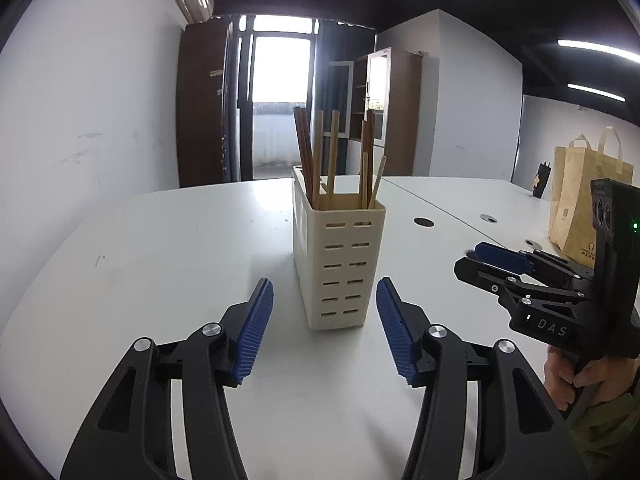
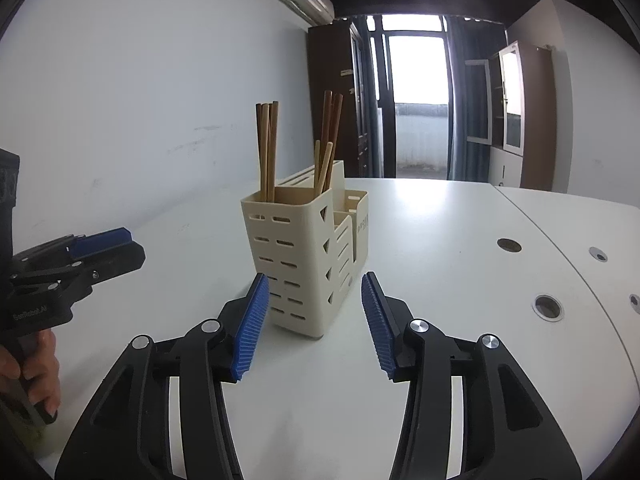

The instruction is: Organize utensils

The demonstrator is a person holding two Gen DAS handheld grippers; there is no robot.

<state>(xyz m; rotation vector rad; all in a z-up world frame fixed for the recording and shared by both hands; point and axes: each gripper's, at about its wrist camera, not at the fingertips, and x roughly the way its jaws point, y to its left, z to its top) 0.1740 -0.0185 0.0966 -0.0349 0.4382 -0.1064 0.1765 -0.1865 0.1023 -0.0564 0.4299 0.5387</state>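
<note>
A cream slotted utensil holder (image 1: 338,258) stands upright on the white table (image 1: 160,264). Several wooden chopsticks (image 1: 320,156) stand in it, some dark brown, some light. My left gripper (image 1: 325,326) is open and empty, just in front of the holder's near face. The holder also shows in the right wrist view (image 2: 308,256) with its chopsticks (image 2: 268,148). My right gripper (image 2: 314,320) is open and empty, jaws to either side of the holder's near corner, not touching. Each gripper shows in the other's view: the right one (image 1: 496,260), the left one (image 2: 102,244).
A tan paper bag (image 1: 586,196) stands on the table at the far right. Round cable holes (image 2: 548,307) sit in the tabletop to the right. A white wall runs along the left side. Cabinets and a bright doorway are behind the table.
</note>
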